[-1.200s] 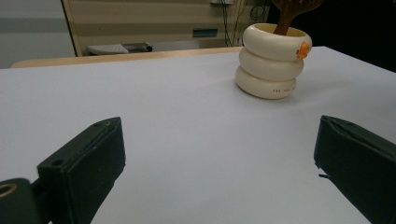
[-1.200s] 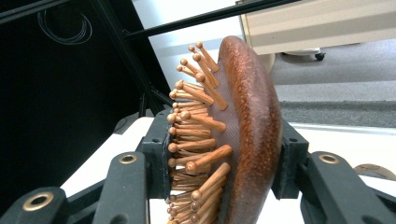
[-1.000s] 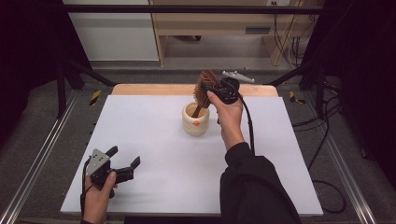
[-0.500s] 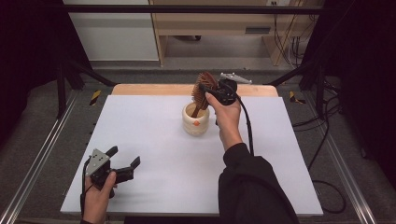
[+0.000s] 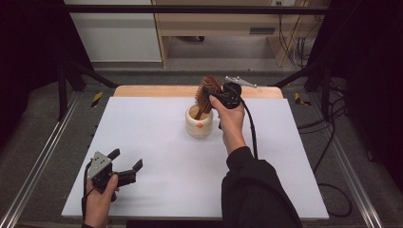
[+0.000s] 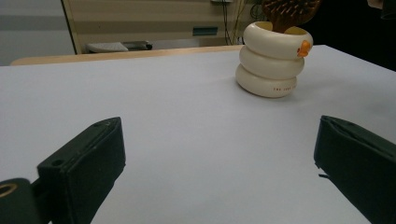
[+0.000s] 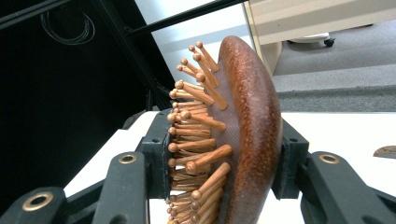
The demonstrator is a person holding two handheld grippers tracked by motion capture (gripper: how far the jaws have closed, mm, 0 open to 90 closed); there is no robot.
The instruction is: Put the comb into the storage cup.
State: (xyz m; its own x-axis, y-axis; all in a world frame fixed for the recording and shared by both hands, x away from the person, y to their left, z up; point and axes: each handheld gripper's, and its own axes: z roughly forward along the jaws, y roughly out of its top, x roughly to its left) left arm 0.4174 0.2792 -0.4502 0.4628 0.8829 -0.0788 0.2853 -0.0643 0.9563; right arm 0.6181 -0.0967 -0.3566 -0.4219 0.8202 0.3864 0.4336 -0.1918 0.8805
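Two tools: right tool (image 5: 212, 91) clamps the wooden hairbrush (image 5: 206, 95) in the cream cup (image 5: 199, 122); left tool (image 5: 124, 165) gapes wide, holding nothing.

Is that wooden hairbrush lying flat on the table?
No, the right gripper clamps the hairbrush by its head, up in the air, with its handle reaching down into the cream cup.

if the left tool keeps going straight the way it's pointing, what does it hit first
Probably nothing close: the left tool, jaws open, faces bare white table. The cream ringed cup holding the wooden hairbrush sits right of that line, though depth is unclear.
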